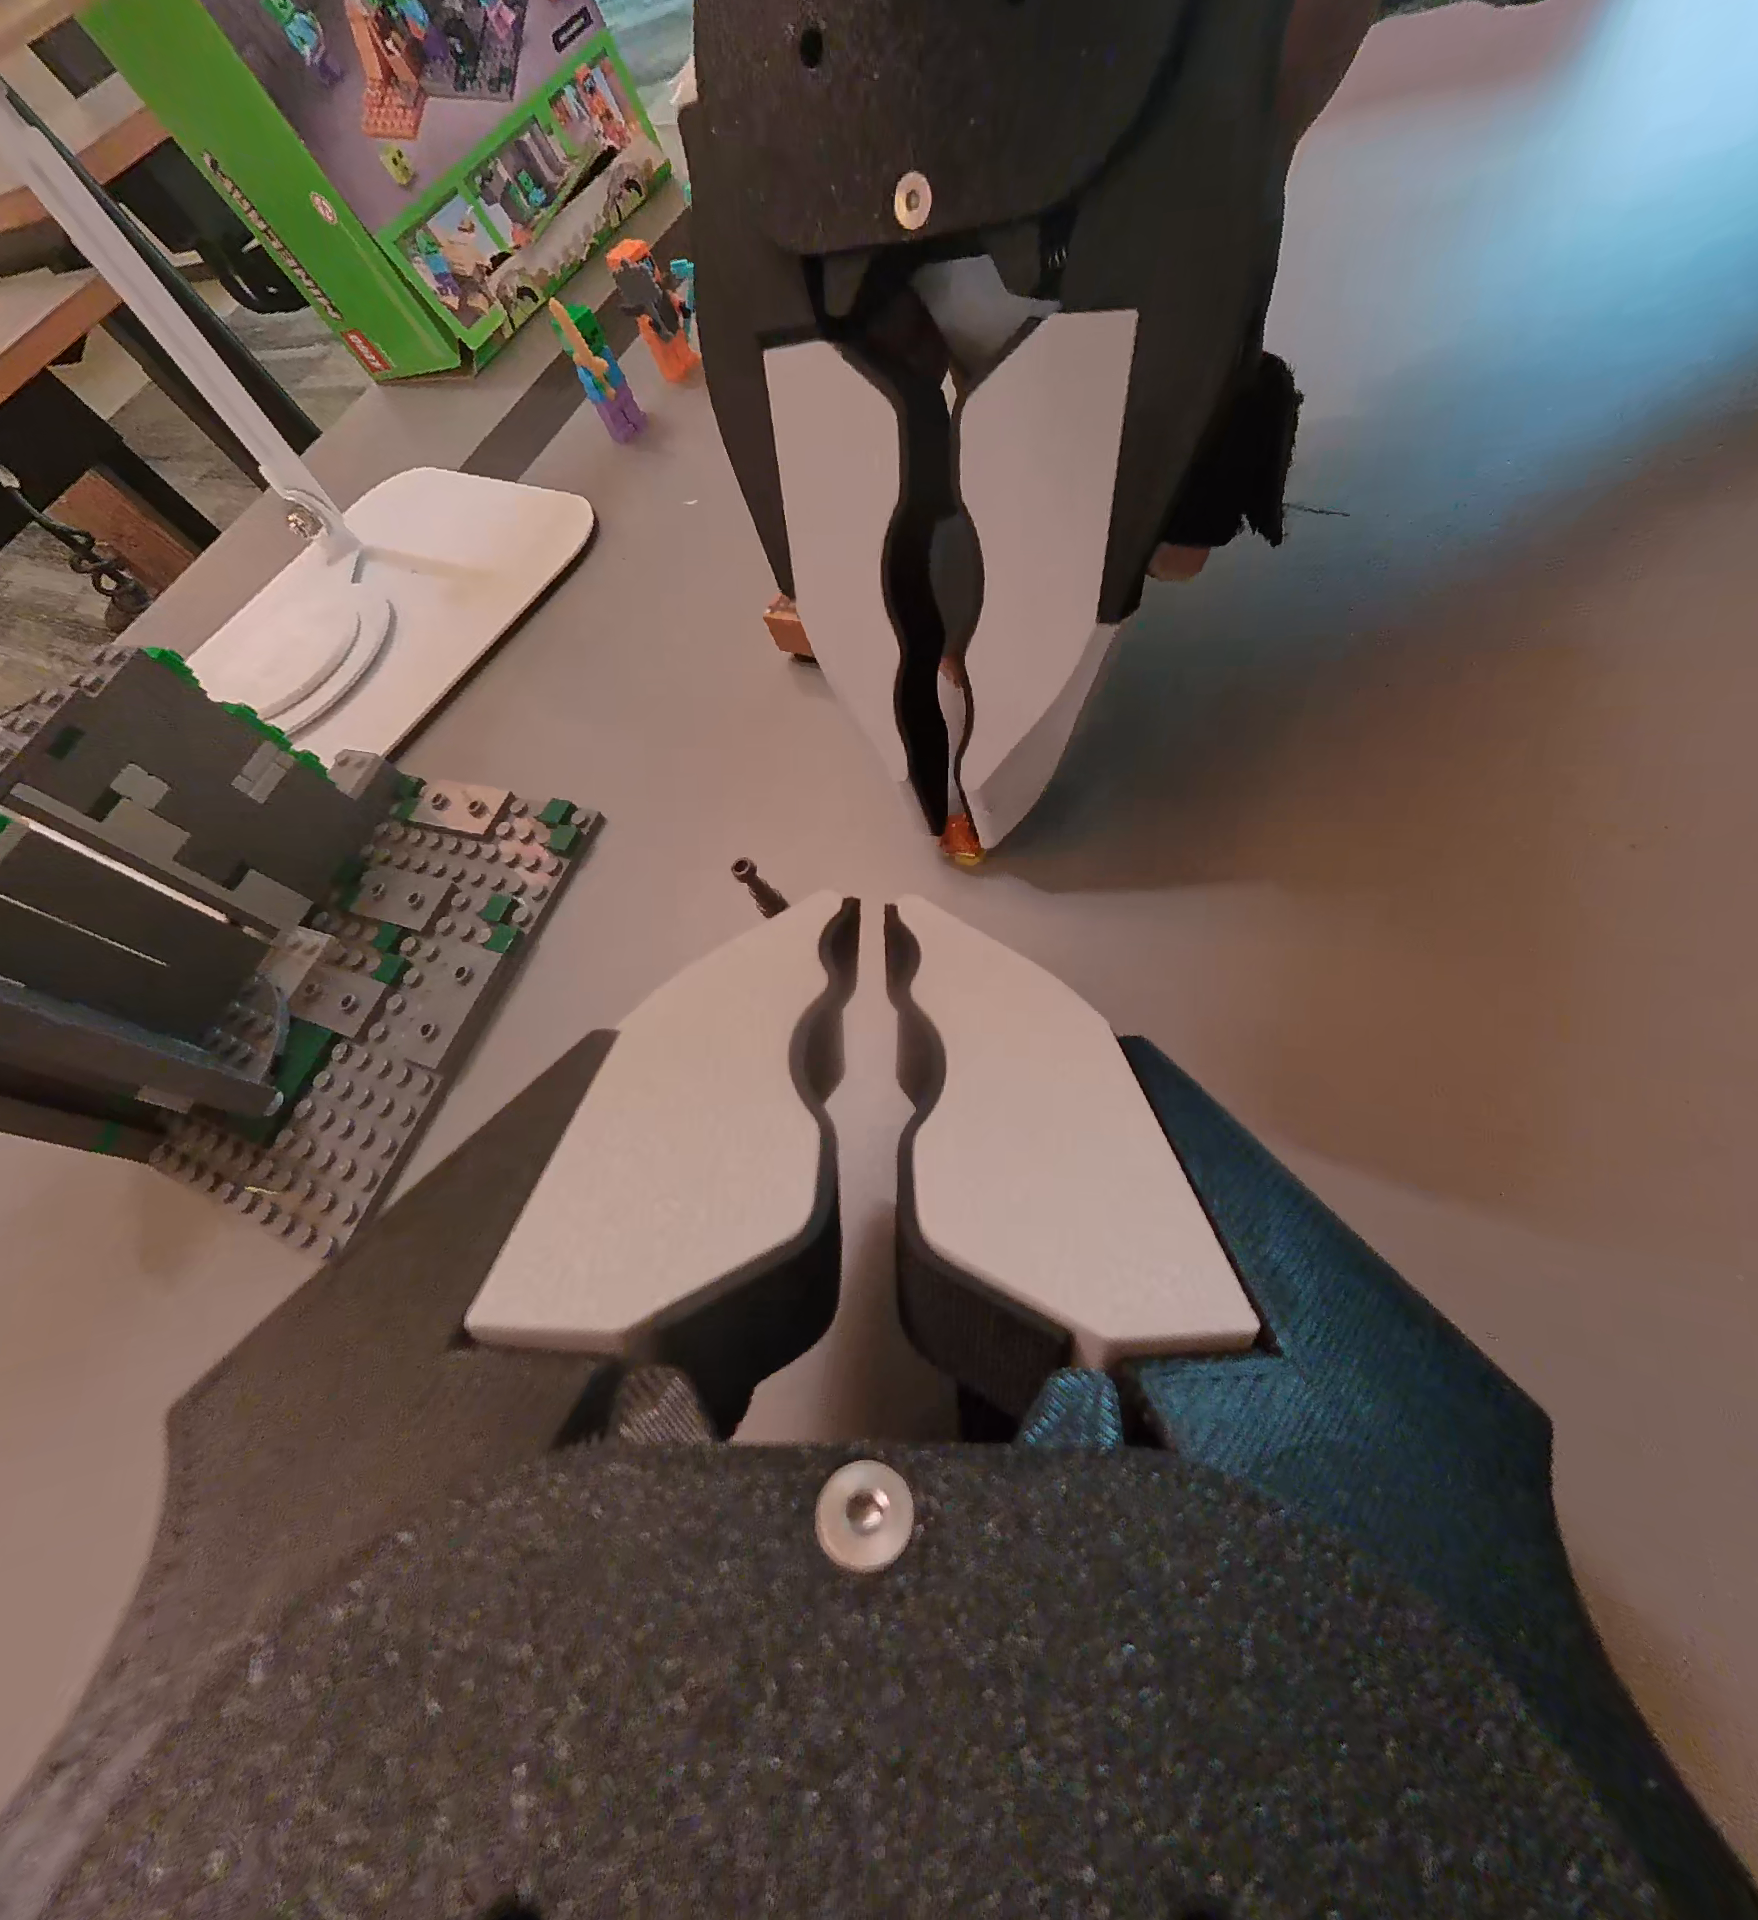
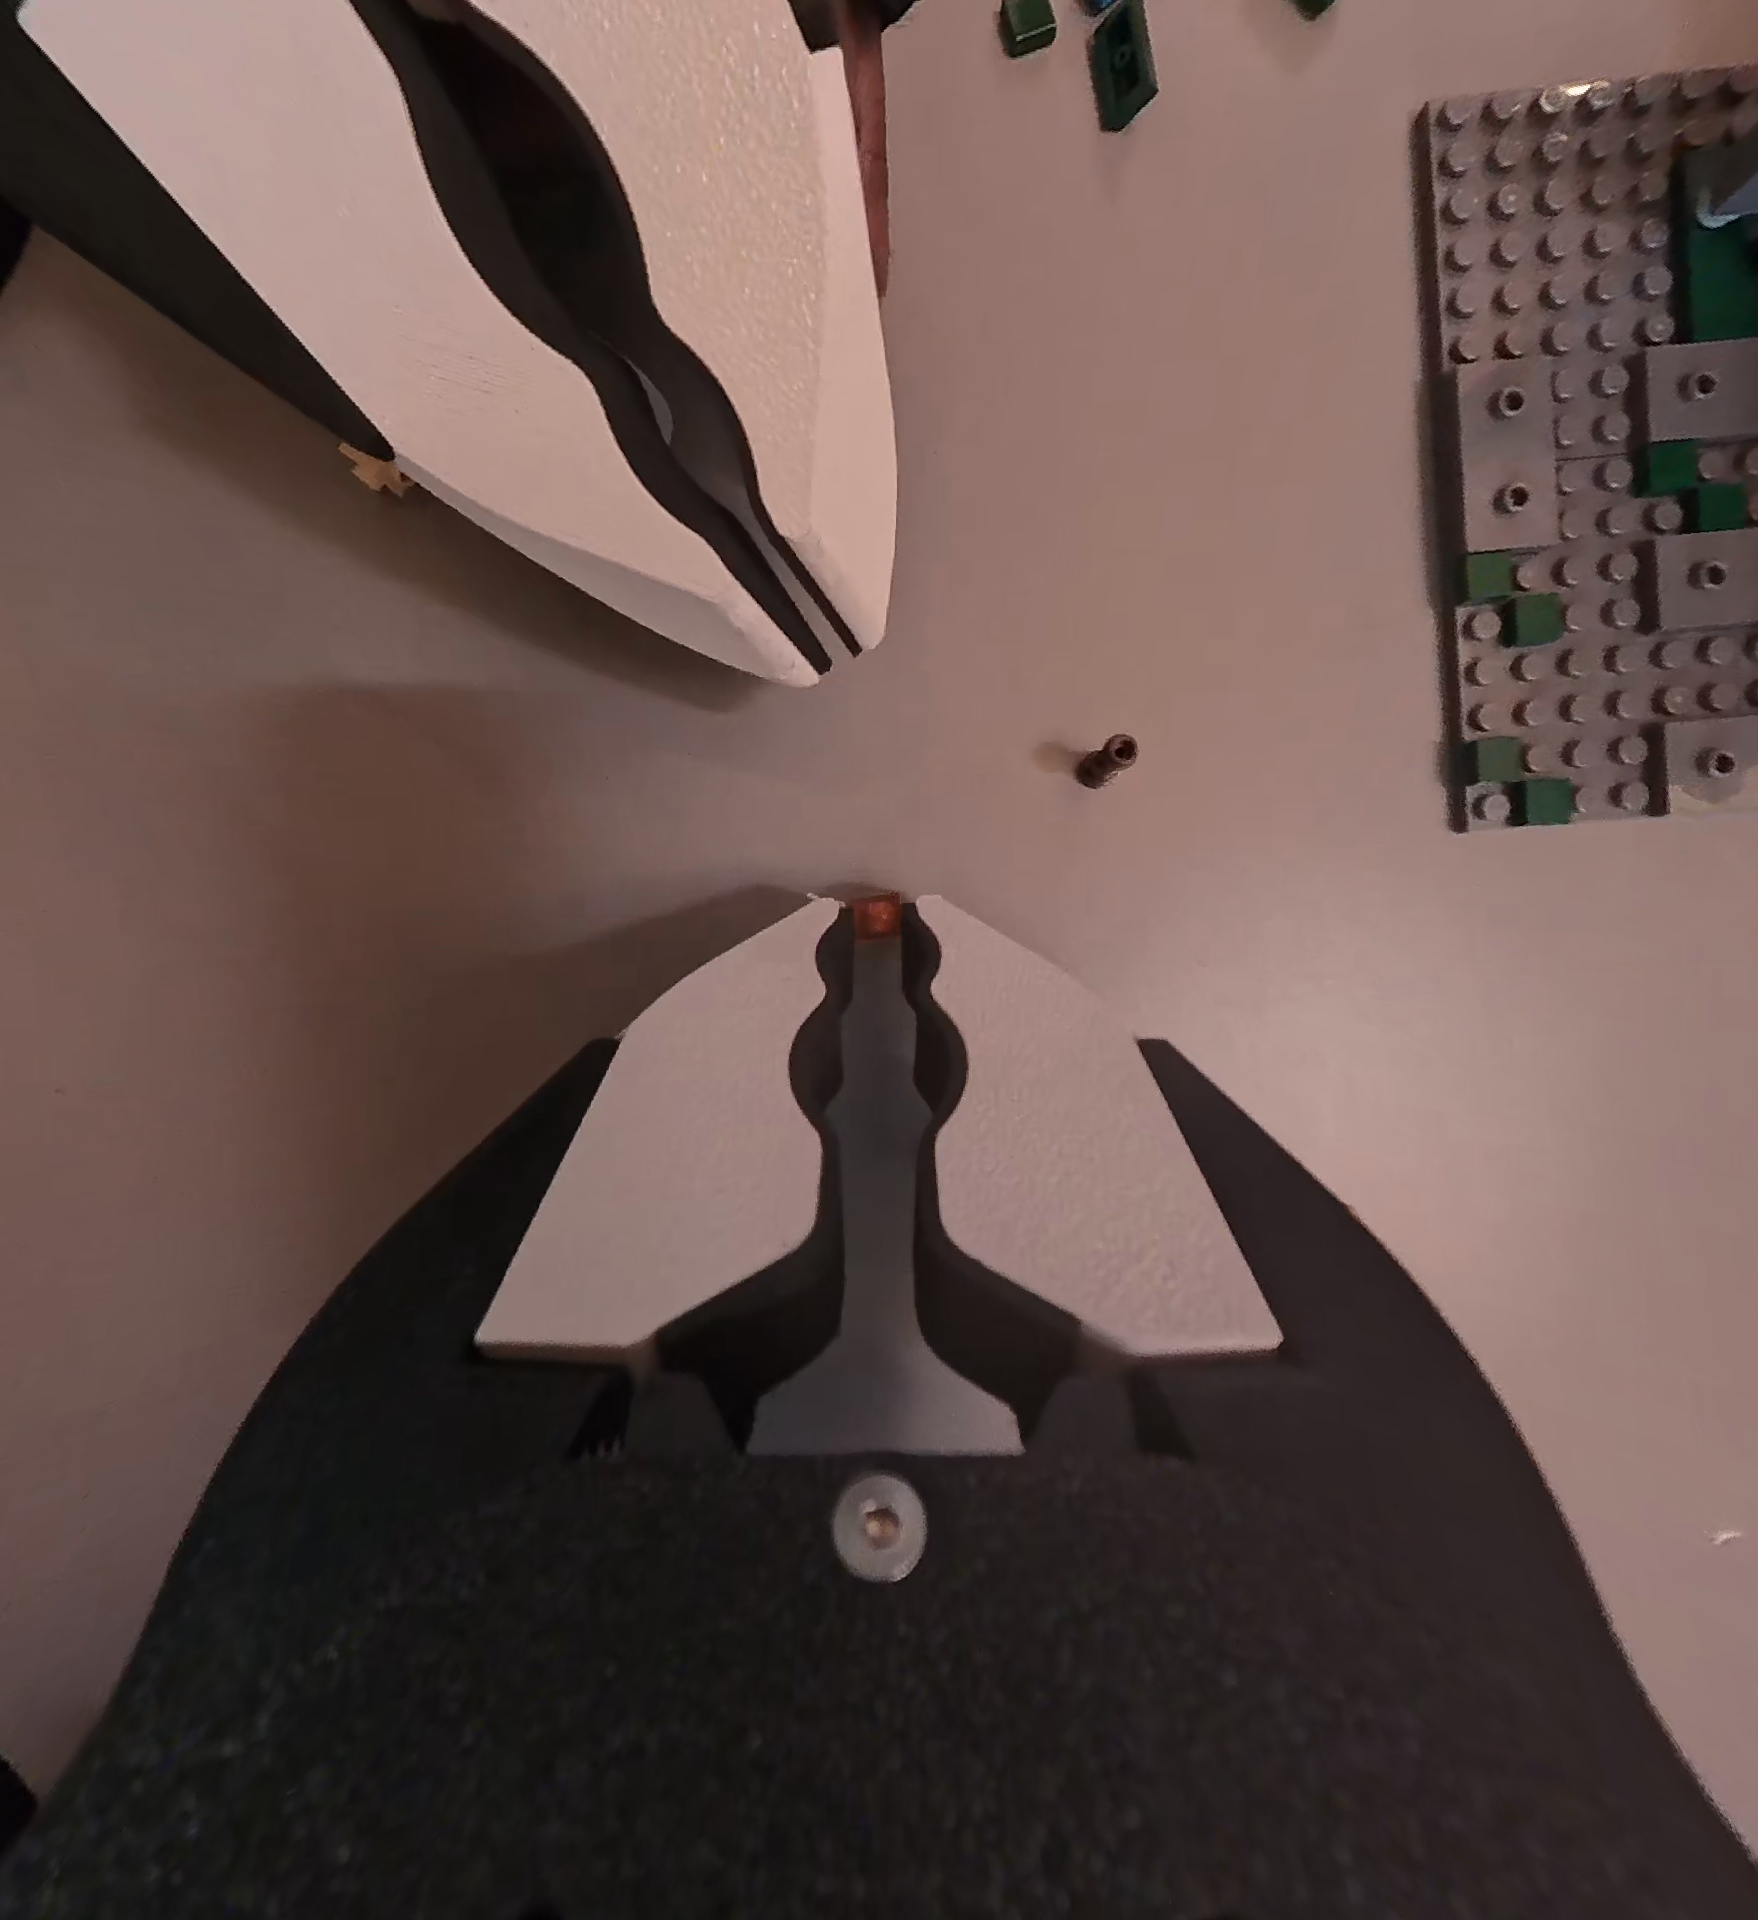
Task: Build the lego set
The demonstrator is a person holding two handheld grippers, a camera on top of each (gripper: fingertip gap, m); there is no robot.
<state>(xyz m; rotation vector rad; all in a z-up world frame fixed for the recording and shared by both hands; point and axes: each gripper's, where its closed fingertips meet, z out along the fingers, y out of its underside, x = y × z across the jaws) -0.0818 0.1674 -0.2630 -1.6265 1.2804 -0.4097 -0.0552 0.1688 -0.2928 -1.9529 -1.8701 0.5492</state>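
The right gripper (image 2: 877, 906) is clamped on a tiny translucent orange piece (image 2: 875, 918), pinched right at its fingertips and sitting down at the grey table (image 2: 231, 831). From the left wrist view the same orange piece (image 1: 961, 836) glows at the very tip of the right gripper (image 1: 958, 821), which points down at the tabletop just ahead of the left one.

The left gripper (image 1: 873, 909) has its fingers nearly together with a thin gap between them, and nothing in it. Just off its left fingertip lies a small dark pin-like piece (image 1: 755, 879), loose on the table; in the right wrist view that pin (image 2: 1107, 762) sits ahead and to the right of the right gripper's tips, between the two grippers and the grey studded baseplate (image 2: 1581, 665).

The partly built dark grey and green structure (image 1: 127, 894) stands to the left gripper's left. Farther ahead on that side: a white lamp base (image 1: 418, 582), two minifigures (image 1: 605, 374), and the green set box (image 1: 387, 177).
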